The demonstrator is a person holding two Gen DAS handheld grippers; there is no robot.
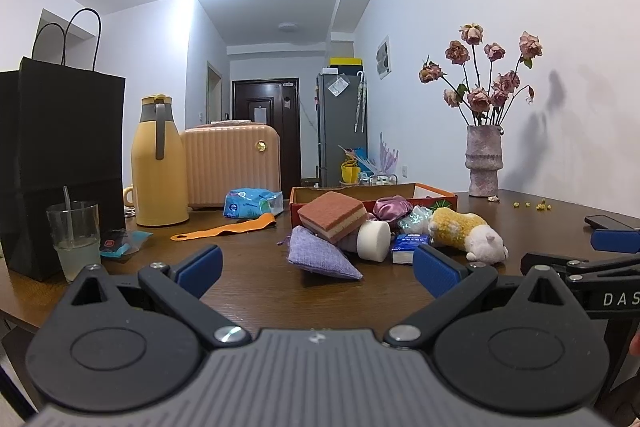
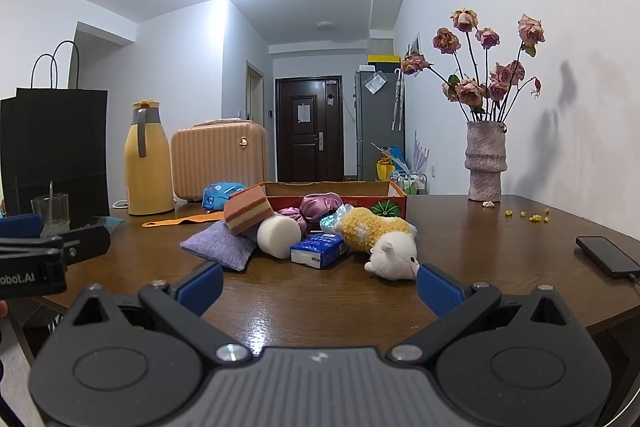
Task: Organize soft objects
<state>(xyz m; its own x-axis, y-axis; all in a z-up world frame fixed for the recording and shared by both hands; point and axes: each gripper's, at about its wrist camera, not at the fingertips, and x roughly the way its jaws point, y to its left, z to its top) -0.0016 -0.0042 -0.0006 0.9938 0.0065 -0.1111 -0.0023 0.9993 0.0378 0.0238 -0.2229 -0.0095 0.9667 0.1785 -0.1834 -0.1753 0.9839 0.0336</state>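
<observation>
- The left gripper (image 1: pixel 318 265) hovers low over the wooden table (image 1: pixel 248 291), its blue pads spread wide with nothing between them.
- The right gripper (image 2: pixel 320 285) sits the same way, released and empty, just short of the pile.
- The soft things lie heaped at the middle of the table, right in front of an orange cardboard box (image 2: pixel 394 197).
- A layered sponge (image 2: pixel 248 213) leans on top, tilted, resting on a purple fabric pouch (image 2: pixel 218 249) and touching a white foam cylinder (image 2: pixel 279 237).
- A yellow and white plush animal (image 2: pixel 380 233) lies on its side at the right of the heap, its white head nearest the right gripper.
- A blue tissue pack (image 2: pixel 320 250) lies between the cylinder and the plush.
- A purple satin scrunchie (image 2: pixel 320 206) sits behind them; whether it is inside the box or against its front wall is hard to tell.
- An orange strap (image 1: pixel 224 229) lies flat to the left of the pile, apart from it.
- A yellow thermos (image 1: pixel 158 163), a black paper bag (image 1: pixel 60 147) and a glass with a straw (image 1: pixel 74 239) stand at the left.
- A vase of dried roses (image 2: pixel 486 163) stands by the wall, and a phone (image 2: pixel 608 255) lies at the right edge.
</observation>
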